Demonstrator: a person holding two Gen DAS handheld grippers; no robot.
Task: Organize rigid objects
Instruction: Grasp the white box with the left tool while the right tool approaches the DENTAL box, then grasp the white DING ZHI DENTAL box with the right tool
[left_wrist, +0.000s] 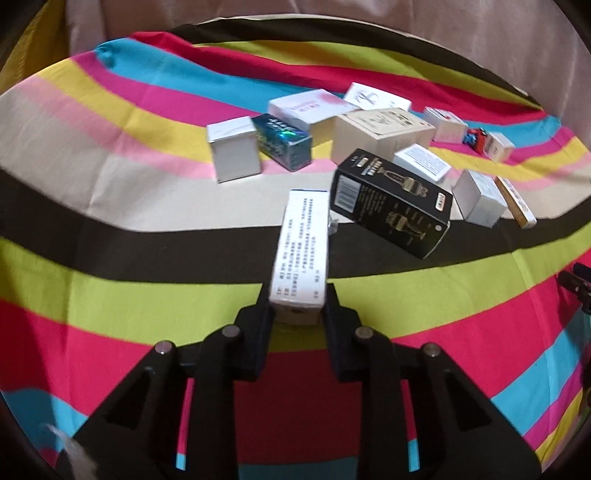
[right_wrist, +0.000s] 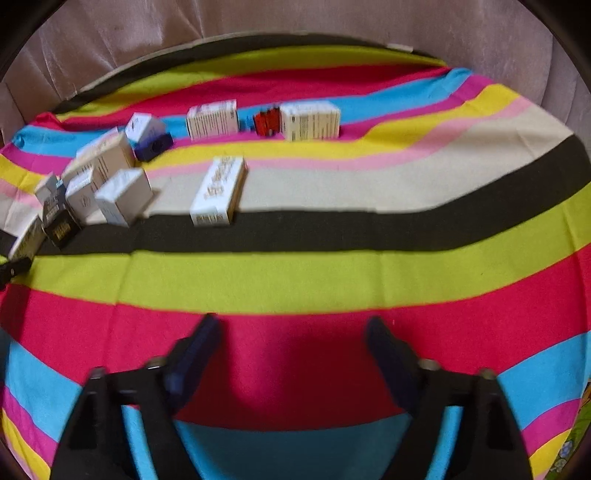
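Left gripper clamps 1 narrow white box by its end, lifted clear for sorting; right gripper hangs empty, jaws apart, over the striped cloth. Loose boxes sit clustered beyond.

Left gripper clamped, right gripper agape.

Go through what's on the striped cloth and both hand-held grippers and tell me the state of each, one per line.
Left hand-held gripper: shut on the narrow white box.
Narrow white box: gripped at its near end, pointing away.
Right hand-held gripper: open, nothing between its fingers.
Black box: lying tilted on the cloth.
Long white box: lying flat, alone.
Silver box: standing upright.
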